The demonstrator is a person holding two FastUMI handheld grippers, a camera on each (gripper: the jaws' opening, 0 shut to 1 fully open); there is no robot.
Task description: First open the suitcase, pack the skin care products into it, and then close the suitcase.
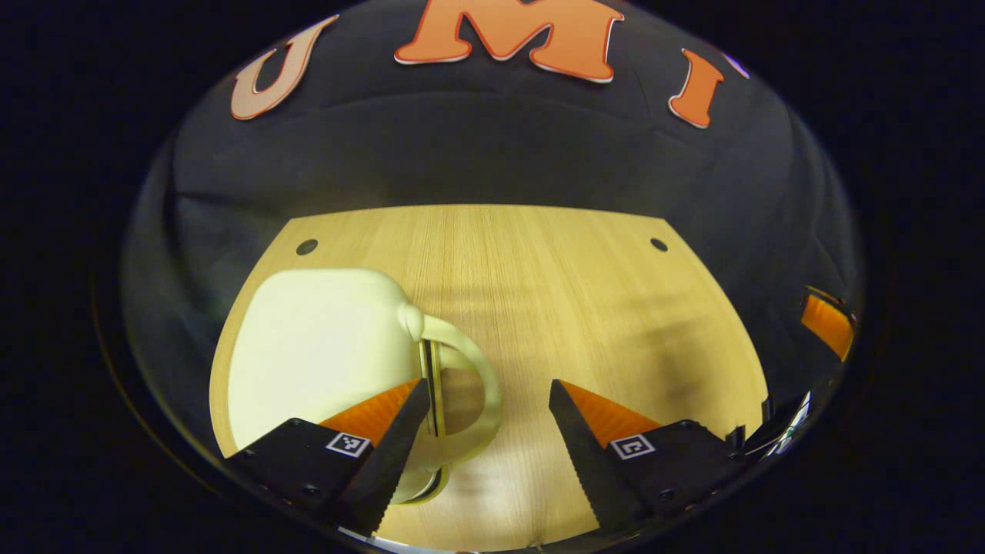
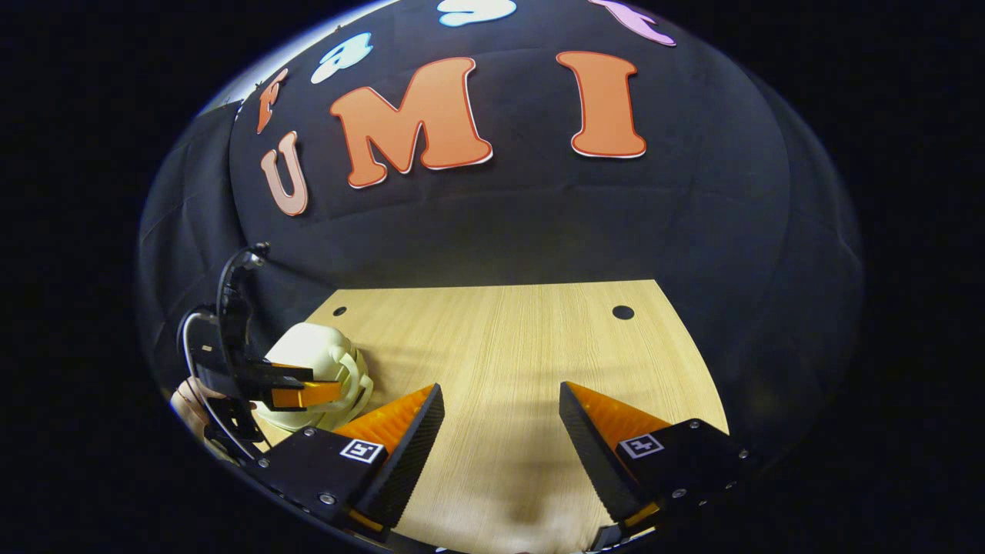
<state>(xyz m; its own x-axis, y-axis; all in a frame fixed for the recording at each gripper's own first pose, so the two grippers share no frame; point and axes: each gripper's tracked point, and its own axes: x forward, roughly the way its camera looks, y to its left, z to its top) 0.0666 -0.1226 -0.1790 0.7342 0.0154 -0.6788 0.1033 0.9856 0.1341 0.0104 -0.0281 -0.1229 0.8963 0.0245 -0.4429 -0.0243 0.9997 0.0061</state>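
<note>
Beside left gripper (image 1: pixel 486 412), suitcase (image 1: pixel 323 354).

In the left gripper view the left finger (image 1: pixel 388 450) covers the case's (image 1: pixel 315 354) near corner at seven o'clock, and the view's rim cuts off an orange part (image 1: pixel 827 323) at three o'clock. In the right gripper view the left gripper (image 2: pixel 296 394) hides part of the case (image 2: pixel 315 350); a hand (image 2: pixel 188 400) at eight o'clock is mostly cut off.

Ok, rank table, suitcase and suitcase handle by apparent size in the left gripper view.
1. Table
2. Suitcase
3. Handle
The suitcase sits near the camera, so its apparent size is inflated.
</note>
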